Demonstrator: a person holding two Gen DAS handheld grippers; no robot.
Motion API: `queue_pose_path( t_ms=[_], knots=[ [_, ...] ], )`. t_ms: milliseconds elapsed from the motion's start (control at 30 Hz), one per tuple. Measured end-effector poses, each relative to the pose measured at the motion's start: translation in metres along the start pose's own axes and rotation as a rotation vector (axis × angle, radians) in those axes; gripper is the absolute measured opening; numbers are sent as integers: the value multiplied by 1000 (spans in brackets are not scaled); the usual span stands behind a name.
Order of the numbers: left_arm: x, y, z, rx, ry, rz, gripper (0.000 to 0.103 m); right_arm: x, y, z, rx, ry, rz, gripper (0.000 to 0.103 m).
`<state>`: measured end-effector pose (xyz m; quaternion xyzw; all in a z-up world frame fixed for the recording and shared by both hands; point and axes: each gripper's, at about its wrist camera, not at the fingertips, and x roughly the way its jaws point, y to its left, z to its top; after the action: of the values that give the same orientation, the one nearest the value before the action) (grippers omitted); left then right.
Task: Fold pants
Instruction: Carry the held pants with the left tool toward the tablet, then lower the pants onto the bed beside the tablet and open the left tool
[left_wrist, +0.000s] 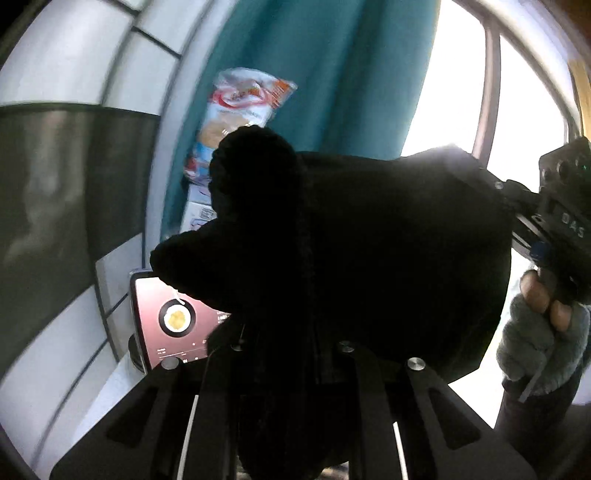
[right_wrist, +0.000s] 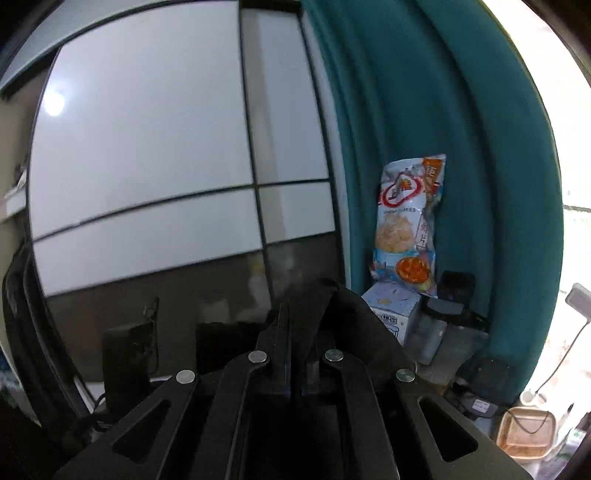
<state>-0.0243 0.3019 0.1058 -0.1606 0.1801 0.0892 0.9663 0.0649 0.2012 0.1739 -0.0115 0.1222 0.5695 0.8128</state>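
The stretched span of the black pants (left_wrist: 351, 258) is seen only from the left wrist, held aloft between both grippers before the teal curtain (left_wrist: 314, 74). The right gripper (right_wrist: 295, 332) is clenched on a fabric corner; the left gripper (left_wrist: 291, 362) grasps cloth, its fingertips buried in shadow.

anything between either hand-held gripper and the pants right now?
Nothing visible. Both hold the black pants already: the left hand-held gripper is closed on fabric that fills its view, and the right hand-held gripper pinches a fold at its tips. The snack bag and teal curtain stand well behind.
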Motion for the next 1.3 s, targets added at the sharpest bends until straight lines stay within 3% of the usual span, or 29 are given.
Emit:
queue_pose_path(
  t_ms=[133,233,267,367,467,500,633,867,1100,1200,1300],
  knots=[
    [65,3,-36,31,183,5,13,6,-55,-57,102,84,-158,2],
    [147,2,-92,33,398,-1,13,14,-119,-138,241,229,-311,2],
    [163,2,-106,41,435,20,13,19,-136,-165,274,287,-348,2],
    [184,0,-126,35,456,53,21,26,-174,-234,326,417,-429,2],
    [184,5,-120,26,427,91,38,20,-193,-266,396,457,-436,2],
    [185,8,-118,28,427,107,43,16,-193,-268,405,449,-426,3],
    [174,16,-121,35,432,169,45,-6,-184,-268,401,430,-385,8],
    [152,19,-114,71,411,246,56,-12,-157,-279,343,476,-345,8],
    [111,11,-77,107,251,274,56,-13,-154,-247,254,405,-382,8],
    [105,1,-65,126,174,213,56,0,-156,-232,219,394,-377,8],
    [126,-14,-64,158,214,112,56,14,-158,-221,198,393,-373,8]
  ],
)
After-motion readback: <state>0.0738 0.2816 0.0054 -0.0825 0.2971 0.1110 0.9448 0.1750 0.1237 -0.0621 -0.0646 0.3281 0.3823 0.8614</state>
